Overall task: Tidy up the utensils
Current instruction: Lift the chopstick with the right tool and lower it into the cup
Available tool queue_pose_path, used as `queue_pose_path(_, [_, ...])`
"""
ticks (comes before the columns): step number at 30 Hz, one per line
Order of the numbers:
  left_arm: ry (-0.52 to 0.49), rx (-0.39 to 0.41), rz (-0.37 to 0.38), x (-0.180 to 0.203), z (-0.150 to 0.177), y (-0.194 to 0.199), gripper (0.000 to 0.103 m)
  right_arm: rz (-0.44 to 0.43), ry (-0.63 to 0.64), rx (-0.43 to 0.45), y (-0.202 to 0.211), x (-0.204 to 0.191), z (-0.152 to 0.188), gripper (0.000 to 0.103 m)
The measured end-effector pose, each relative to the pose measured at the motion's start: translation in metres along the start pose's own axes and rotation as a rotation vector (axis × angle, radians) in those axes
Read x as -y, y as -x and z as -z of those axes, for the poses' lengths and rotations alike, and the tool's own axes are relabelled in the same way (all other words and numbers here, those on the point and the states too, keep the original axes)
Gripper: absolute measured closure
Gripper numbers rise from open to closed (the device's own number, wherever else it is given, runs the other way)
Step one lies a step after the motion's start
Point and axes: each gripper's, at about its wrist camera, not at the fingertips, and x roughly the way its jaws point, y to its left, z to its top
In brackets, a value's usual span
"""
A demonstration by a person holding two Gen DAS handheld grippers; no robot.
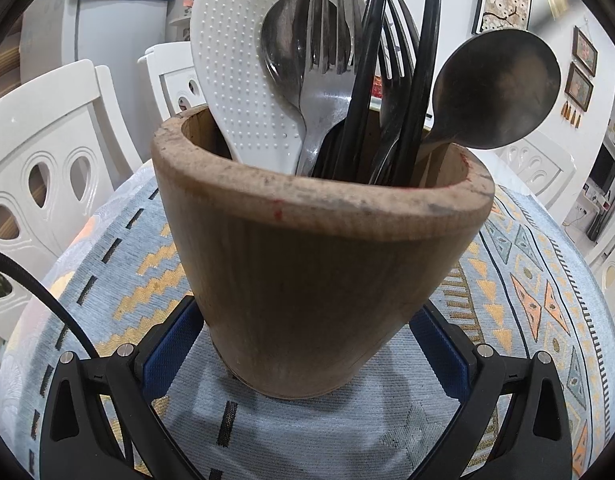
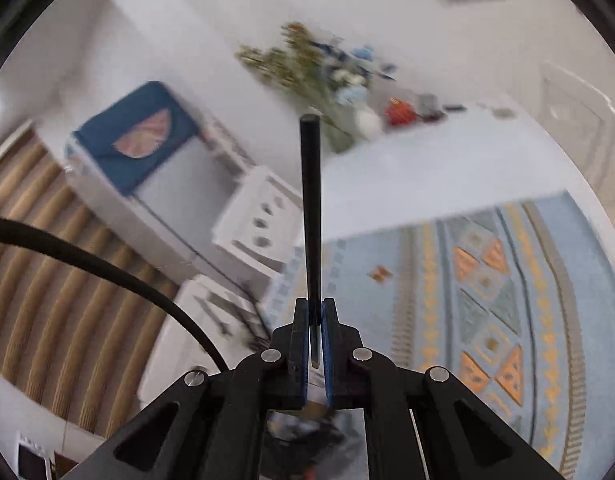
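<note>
Left wrist view: the left gripper (image 1: 307, 344) straddles the base of a tapered brown wooden utensil cup (image 1: 319, 264) standing upright on the blue-and-orange patterned tablecloth (image 1: 547, 300). Its blue pads (image 1: 171, 340) sit on either flank of the cup; whether they press on the wood or only stand beside it I cannot tell. The cup already holds a white dimpled plastic rice paddle (image 1: 243, 76), steel spoons (image 1: 495, 92), forks (image 1: 327, 60) and black chopsticks (image 1: 371, 60), all handle-down, heads up.

Right wrist view: the right gripper (image 2: 317, 320) is clamped on a slim black chopstick (image 2: 310, 208) — its long axis runs straight out ahead along the fingers, blunt end far from the jaws. The background is blurred. The cup is not in sight here, so its bearing from this hand cannot be read; the stick will likely need tipping end-down over the cup's mouth — the left hand being the one at the cup.
</note>
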Motion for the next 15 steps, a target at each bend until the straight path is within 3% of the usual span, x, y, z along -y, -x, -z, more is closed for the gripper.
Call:
queue_pose_path(7, [0.001,0.004,-0.001,0.000,0.000,0.003,0.002,-0.080,0.109,0.016,-0.006,-0.057,-0.012,0.098])
queue_pose_path(15, [0.001,0.006,0.000,0.000,-0.001,0.004,0.002,-0.045,0.178,-0.052,-0.054,-0.073,0.008,0.098])
